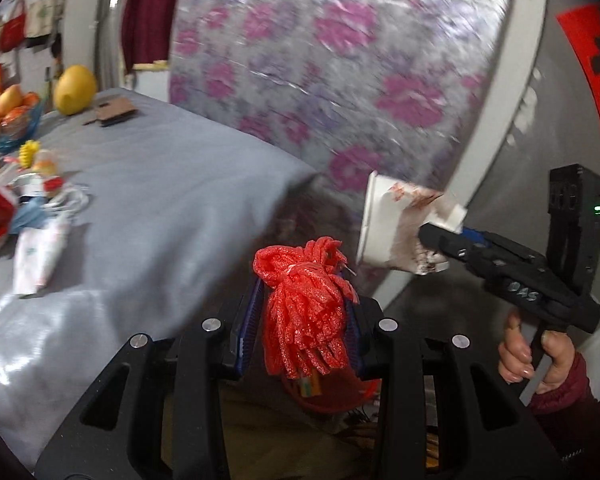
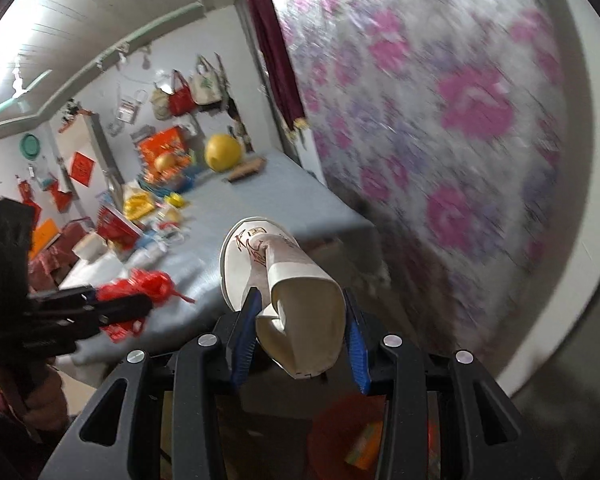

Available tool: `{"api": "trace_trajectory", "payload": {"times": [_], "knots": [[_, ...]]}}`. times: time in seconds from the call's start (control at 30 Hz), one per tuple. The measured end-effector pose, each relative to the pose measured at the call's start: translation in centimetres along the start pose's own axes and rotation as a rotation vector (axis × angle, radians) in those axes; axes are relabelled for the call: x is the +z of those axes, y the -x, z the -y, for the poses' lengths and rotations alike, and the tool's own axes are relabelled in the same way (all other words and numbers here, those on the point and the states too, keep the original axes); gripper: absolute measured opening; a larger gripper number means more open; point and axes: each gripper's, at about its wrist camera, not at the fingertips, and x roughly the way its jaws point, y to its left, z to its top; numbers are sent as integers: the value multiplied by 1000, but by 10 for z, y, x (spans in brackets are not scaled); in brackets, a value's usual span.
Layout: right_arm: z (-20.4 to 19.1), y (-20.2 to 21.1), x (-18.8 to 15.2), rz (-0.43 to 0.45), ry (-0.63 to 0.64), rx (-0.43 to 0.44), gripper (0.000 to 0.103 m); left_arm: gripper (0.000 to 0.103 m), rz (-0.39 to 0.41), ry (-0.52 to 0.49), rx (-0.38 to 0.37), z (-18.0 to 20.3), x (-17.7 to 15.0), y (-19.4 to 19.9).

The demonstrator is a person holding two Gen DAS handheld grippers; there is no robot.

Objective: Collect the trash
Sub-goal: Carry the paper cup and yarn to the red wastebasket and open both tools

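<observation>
Two pieces collected: left gripper (image 1: 306, 312) clamps red mesh netting (image 1: 306, 308), right gripper (image 2: 300, 328) clamps crushed paper cup (image 2: 284, 280), both past table (image 1: 172, 184) edge above red bin (image 2: 348, 432). Wrappers (image 1: 40, 256) remain on table.

The bunched red foam-mesh netting (image 1: 306, 304) looks soft, ribbed and faintly sparkly. The squashed white paper cup (image 2: 288, 292) is smooth and matt, printed in red. The grey tablecloth (image 1: 160, 184) is matt fabric. The floral purple-and-pink plastic sheet (image 1: 340, 60) looks glossy and crinkled.
</observation>
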Motion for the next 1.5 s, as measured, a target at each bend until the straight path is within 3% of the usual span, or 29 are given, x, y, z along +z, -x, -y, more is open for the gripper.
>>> {"api": "trace_trajectory", "payload": {"times": [0.23,0.3,0.37,0.43,0.57,0.7,0.77,1.03,1.17,1.5], "knots": [[43,-28,-53,-166,-11,-126,40,37,-74,-60,-37,34,-6,-29],[54,-49,-73,-251,-18,-140,42,37,-96,-69,-53,41,-8,-37],[66,-74,-93,-345,-55,-133,50,37,-119,-75,-64,44,-11,-44],[76,-87,-106,-381,-104,-130,50,37,-141,-83,-66,47,-14,-51],[81,-70,-90,-292,-120,-125,50,37,-184,-86,-72,50,-18,-65],[87,-32,-62,-137,-102,-200,63,37,-209,-90,-97,56,-19,-75],[93,-18,-55,-88,-118,-205,64,37,-225,-106,-106,62,-20,-80],[100,-11,-55,-66,-148,-192,64,40,-274,-181,-130,84,-26,-107],[98,-7,-55,-57,-151,-180,64,80,-283,-161,-101,81,-26,-114],[91,4,-49,-23,-156,-152,65,88,-223,-153,-44,71,-21,-98]]}}
